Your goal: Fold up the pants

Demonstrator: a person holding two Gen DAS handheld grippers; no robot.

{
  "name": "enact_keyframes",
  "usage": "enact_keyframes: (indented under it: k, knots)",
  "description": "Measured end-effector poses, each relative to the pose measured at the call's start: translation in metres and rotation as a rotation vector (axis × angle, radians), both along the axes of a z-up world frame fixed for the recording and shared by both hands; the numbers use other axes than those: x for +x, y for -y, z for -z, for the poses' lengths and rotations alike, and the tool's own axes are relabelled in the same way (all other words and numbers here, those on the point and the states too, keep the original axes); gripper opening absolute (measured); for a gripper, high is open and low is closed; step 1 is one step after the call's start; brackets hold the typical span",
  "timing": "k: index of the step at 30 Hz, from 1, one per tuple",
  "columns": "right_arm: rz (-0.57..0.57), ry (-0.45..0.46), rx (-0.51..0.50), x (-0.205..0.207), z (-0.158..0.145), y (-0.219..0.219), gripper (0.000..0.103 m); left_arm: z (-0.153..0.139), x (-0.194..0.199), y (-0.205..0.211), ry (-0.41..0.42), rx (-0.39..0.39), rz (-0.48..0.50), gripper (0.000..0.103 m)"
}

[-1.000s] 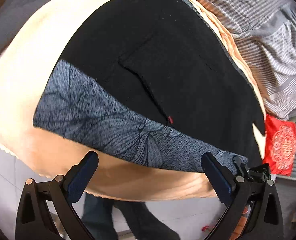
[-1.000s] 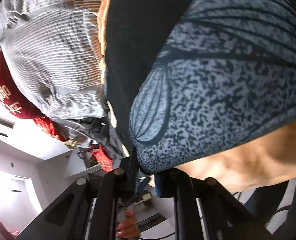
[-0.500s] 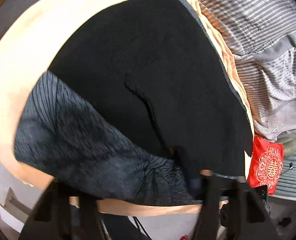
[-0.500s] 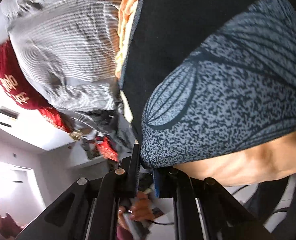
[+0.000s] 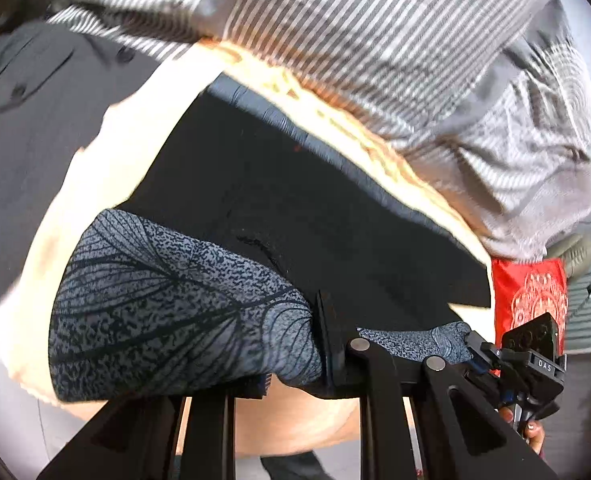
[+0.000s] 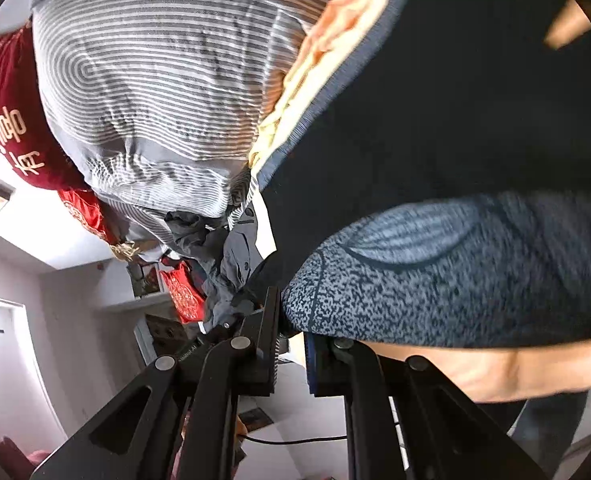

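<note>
The pants [image 5: 315,200] are black with a blue-grey leaf-patterned band [image 5: 167,304] along the near edge, lying on a peach sheet [image 5: 95,184]. My left gripper [image 5: 295,364] is shut on the patterned band and lifts it over the black cloth. My right gripper [image 6: 291,344] is shut on the band's other end [image 6: 455,276], also raised. The right gripper also shows in the left wrist view [image 5: 527,364], at the right end of the band.
A grey striped quilt [image 5: 375,48] is heaped behind the pants. A dark grey garment [image 5: 35,128] lies at the left. A red embroidered cushion [image 5: 531,296] sits at the right, beyond the sheet's edge.
My left gripper went from open in front of the band to shut on it. Both grippers have lifted the band and carried it towards the far edge of the pants.
</note>
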State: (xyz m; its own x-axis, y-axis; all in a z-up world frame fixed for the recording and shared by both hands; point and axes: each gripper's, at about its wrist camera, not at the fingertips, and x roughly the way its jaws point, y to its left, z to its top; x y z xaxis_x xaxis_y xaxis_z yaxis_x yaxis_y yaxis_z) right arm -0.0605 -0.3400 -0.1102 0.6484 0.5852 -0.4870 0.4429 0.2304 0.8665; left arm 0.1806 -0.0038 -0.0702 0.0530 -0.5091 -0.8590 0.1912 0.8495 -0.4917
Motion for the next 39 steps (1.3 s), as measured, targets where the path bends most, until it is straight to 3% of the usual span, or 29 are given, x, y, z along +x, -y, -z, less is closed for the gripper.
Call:
enact_keyframes:
  k: [6,13,15,18,19,20,22,24,26,28,31,32,33,36,39]
  knots:
    - [-0.069,-0.05,0.028,0.086,0.02,0.042,0.011,0.032,0.065,0.033,-0.024,0.031,-0.089,0.02]
    - [-0.18,-0.136,-0.104,0.173,0.07,0.082,0.014,0.081,0.112,0.079,0.059,0.167,-0.104,0.02]
    - [-0.218,-0.142,-0.136,0.189,0.085,0.087,0.015,0.092,0.119,0.088,0.081,0.212,-0.107,0.027]
    - [-0.255,-0.151,-0.16,0.2,0.106,0.092,0.015,0.096,0.123,0.09,0.087,0.208,-0.126,0.036]
    - [-0.26,-0.154,-0.154,0.2,0.111,0.092,0.016,0.095,0.123,0.09,0.085,0.204,-0.132,0.041]
    - [-0.263,-0.158,-0.143,0.201,0.115,0.093,0.017,0.091,0.122,0.088,0.089,0.203,-0.14,0.055]
    - [-0.265,-0.149,-0.125,0.202,0.115,0.093,0.026,0.075,0.115,0.084,0.136,0.23,-0.17,0.075]
    - [-0.279,-0.097,-0.11,0.204,0.104,0.091,0.069,0.056,0.106,0.077,0.186,0.251,-0.188,0.079]
    - [-0.299,-0.045,-0.116,0.204,0.084,0.09,0.082,0.046,0.098,0.075,0.201,0.287,-0.174,0.079]
    - [-0.318,-0.022,-0.224,0.203,0.056,0.088,0.082,0.047,0.092,0.081,0.218,0.342,-0.117,0.079]
    - [-0.357,0.01,-0.302,0.194,0.025,0.078,0.078,0.061,0.085,0.101,0.248,0.457,-0.009,0.079]
    - [-0.382,0.002,-0.331,0.191,0.022,0.073,0.066,0.068,0.084,0.108,0.247,0.473,0.004,0.079]
    - [-0.414,-0.022,-0.373,0.189,0.021,0.067,0.051,0.075,0.085,0.111,0.238,0.473,0.003,0.079]
    - [-0.5,-0.099,-0.438,0.189,0.04,0.047,0.031,0.097,0.087,0.113,0.2,0.515,-0.038,0.079]
    - [-0.523,-0.169,-0.453,0.185,0.062,0.045,0.03,0.105,0.083,0.117,0.236,0.549,-0.037,0.08]
